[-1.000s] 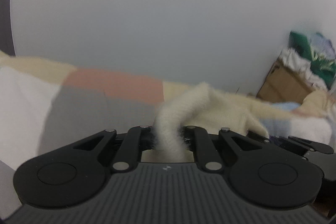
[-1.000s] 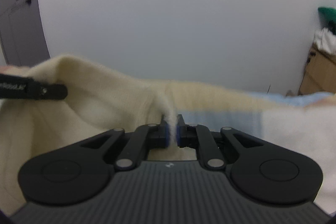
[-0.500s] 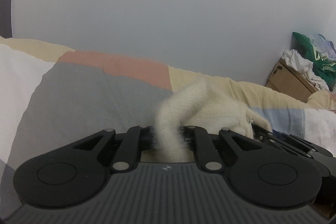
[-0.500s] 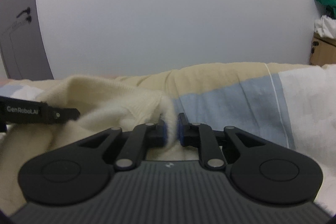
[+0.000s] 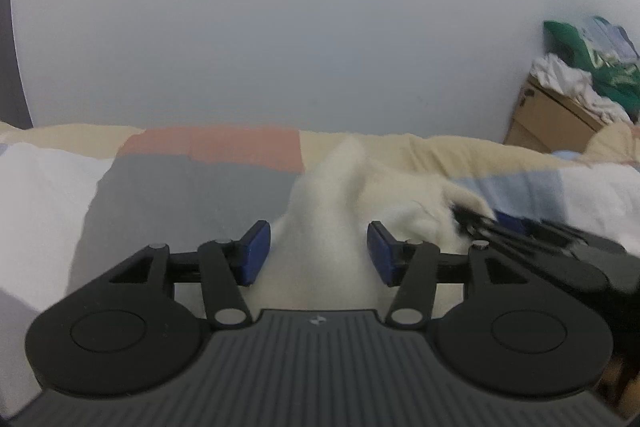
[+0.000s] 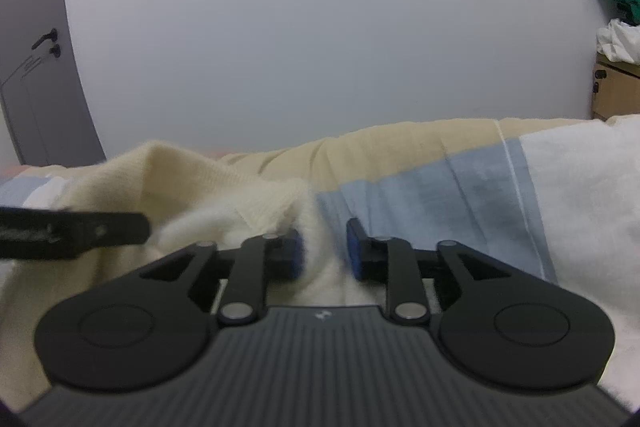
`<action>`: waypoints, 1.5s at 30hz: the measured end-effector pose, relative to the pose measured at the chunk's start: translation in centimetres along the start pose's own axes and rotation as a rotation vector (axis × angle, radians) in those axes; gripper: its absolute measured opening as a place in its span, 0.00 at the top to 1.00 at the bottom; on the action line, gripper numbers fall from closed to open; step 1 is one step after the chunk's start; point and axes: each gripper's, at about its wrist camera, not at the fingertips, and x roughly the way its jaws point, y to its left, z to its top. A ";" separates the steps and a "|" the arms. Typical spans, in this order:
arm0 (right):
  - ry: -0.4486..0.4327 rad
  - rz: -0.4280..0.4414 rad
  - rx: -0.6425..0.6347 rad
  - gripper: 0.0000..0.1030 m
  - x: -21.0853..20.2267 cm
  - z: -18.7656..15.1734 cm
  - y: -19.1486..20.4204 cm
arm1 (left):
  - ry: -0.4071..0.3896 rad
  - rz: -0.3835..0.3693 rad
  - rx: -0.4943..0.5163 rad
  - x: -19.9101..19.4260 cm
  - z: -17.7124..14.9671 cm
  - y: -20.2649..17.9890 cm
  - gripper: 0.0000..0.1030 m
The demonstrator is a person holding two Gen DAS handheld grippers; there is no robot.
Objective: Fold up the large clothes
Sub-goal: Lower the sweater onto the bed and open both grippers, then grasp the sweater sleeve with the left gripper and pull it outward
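A cream knitted sweater (image 5: 340, 195) lies on a bed with a patchwork cover (image 5: 192, 183). My left gripper (image 5: 318, 253) is open, its blue pads apart on either side of a raised fold of the sweater. My right gripper (image 6: 324, 249) is open too, with a fold of the sweater (image 6: 192, 187) lying loose between its blue pads. The right gripper shows blurred at the right of the left wrist view (image 5: 520, 231). The left gripper's finger shows at the left of the right wrist view (image 6: 72, 231).
A plain white wall stands behind the bed. A cardboard box (image 5: 548, 119) piled with white and green clothes stands at the right. A grey door (image 6: 32, 67) is at the left. The bed cover (image 6: 440, 179) has blue, beige and white panels.
Both grippers were shut on the sweater and have opened, letting it go. The sweater has dropped lower onto the bed.
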 end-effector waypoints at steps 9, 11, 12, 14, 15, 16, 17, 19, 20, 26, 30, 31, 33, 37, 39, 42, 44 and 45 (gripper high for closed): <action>-0.025 0.087 -0.012 0.34 -11.4 3.3 0.8 | -0.020 -0.057 0.019 -11.0 -0.4 -1.8 0.42; -0.023 0.086 -0.014 0.33 -14.4 3.7 1.0 | -0.031 -0.057 0.010 -13.8 -0.6 -2.0 0.42; -0.017 0.075 -0.023 0.28 -16.2 3.9 1.2 | -0.037 -0.057 0.002 -15.3 -0.7 -2.0 0.42; -0.011 0.074 -0.029 0.20 -19.2 4.2 1.9 | -0.043 -0.066 -0.024 -18.4 -1.1 -2.0 0.42; -0.011 0.069 -0.028 0.20 -21.0 4.1 2.1 | -0.046 -0.075 -0.032 -20.1 -1.3 -2.1 0.42; -0.005 0.058 -0.030 0.20 -21.9 3.8 2.3 | -0.049 -0.078 -0.035 -21.7 -1.6 -2.3 0.42; 0.002 0.048 -0.038 0.20 -23.3 3.6 2.6 | -0.054 -0.076 -0.035 -23.4 -2.1 -2.6 0.42; 0.016 0.034 -0.055 0.20 -25.5 2.8 3.4 | -0.062 -0.076 -0.037 -26.7 -3.2 -3.1 0.42; 0.023 0.033 -0.056 0.20 -26.3 2.3 3.6 | -0.064 -0.081 -0.036 -28.4 -3.8 -3.4 0.42; 0.028 0.036 -0.045 0.20 -33.6 0.4 5.0 | -0.093 -0.089 -0.045 -38.4 -8.8 -5.0 0.42; 0.006 0.046 -0.059 0.20 -39.9 -1.3 6.1 | -0.089 -0.089 -0.044 -43.6 -12.5 -6.2 0.42; 0.003 0.045 -0.060 0.20 -41.2 -1.7 6.2 | -0.084 -0.090 -0.043 -44.7 -13.4 -6.4 0.42; -0.002 0.037 -0.057 0.20 -43.7 -2.5 6.4 | -0.073 -0.091 -0.041 -46.5 -15.2 -7.0 0.42; -0.022 0.040 -0.071 0.20 -47.6 -4.3 6.4 | -0.050 -0.103 -0.045 -48.3 -18.4 -7.8 0.41; -0.040 0.025 -0.072 0.20 -48.8 -5.1 6.3 | -0.026 -0.117 -0.061 -48.4 -20.0 -7.9 0.40; -0.050 0.016 -0.048 0.20 -49.7 -6.5 5.6 | 0.023 -0.133 -0.073 -46.9 -21.6 -7.9 0.40; -0.052 0.016 -0.044 0.20 -49.5 -7.0 5.2 | 0.063 -0.148 -0.075 -45.8 -22.5 -8.1 0.40; -0.057 0.015 -0.048 0.20 -49.3 -7.2 5.1 | 0.078 -0.150 -0.060 -45.2 -22.8 -8.4 0.40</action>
